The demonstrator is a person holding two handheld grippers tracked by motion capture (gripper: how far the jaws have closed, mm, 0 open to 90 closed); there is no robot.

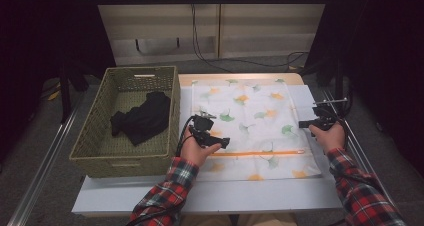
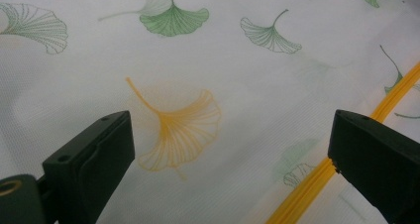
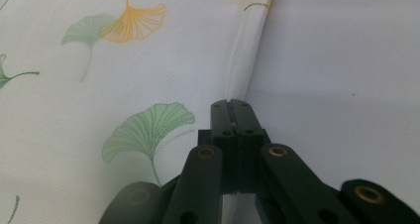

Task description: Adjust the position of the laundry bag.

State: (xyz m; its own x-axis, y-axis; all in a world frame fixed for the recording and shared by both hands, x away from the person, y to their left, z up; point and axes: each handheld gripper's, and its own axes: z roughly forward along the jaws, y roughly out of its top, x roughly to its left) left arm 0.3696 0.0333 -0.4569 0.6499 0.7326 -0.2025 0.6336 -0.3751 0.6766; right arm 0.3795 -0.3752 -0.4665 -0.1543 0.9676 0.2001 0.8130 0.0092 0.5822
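A white mesh bag (image 1: 250, 111) printed with green and yellow ginkgo leaves lies flat on the table, with an orange zipper (image 1: 260, 153) running across near its front. My left gripper (image 1: 225, 142) hovers over the bag's left part, just above the zipper. In the left gripper view the left gripper (image 2: 230, 130) is open, with only the bag (image 2: 223, 60) and zipper (image 2: 307, 184) below it. My right gripper (image 1: 301, 124) is at the bag's right edge. In the right gripper view the right gripper (image 3: 230, 105) is shut, and the bag's hem (image 3: 247, 50) runs straight into its tips.
A woven basket (image 1: 125, 158) stands at the table's left with a black garment (image 1: 142, 118) inside. The white tabletop (image 1: 225, 193) shows in front of the bag and to its right (image 3: 346, 60). Metal rails run along both sides of the table.
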